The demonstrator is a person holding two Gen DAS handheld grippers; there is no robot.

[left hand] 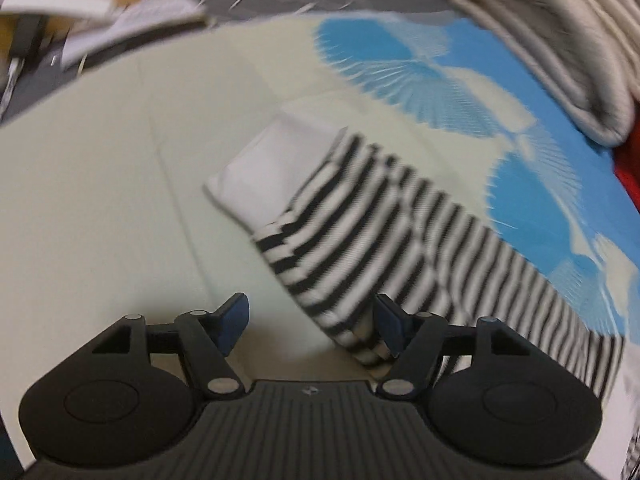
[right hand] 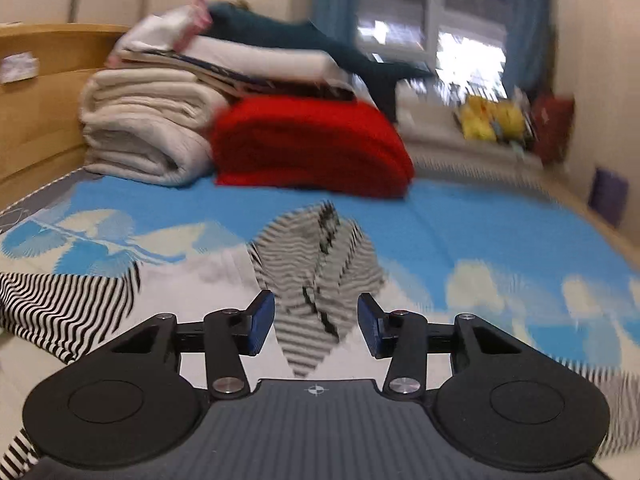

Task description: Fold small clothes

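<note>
A black-and-white striped garment (left hand: 380,240) with a plain white part (left hand: 264,168) lies spread on the cream and blue bedsheet (left hand: 100,200). My left gripper (left hand: 312,324) points down at it, open. The garment's near corner lies by the right-hand fingertip (left hand: 390,328), and the other pad is off the cloth. In the right wrist view a finer-striped piece of cloth (right hand: 316,264) rises in a diamond shape between the pads of my right gripper (right hand: 316,326). Those pads stand apart from it, so that gripper is open. The wide-striped garment (right hand: 68,304) shows at the left there.
A stack of folded bedding stands at the far end of the bed: a cream blanket (right hand: 148,132), a red one (right hand: 312,144) and a dark teal garment (right hand: 304,36) on top. A wooden headboard (right hand: 40,92) runs along the left. A window (right hand: 432,20) is behind.
</note>
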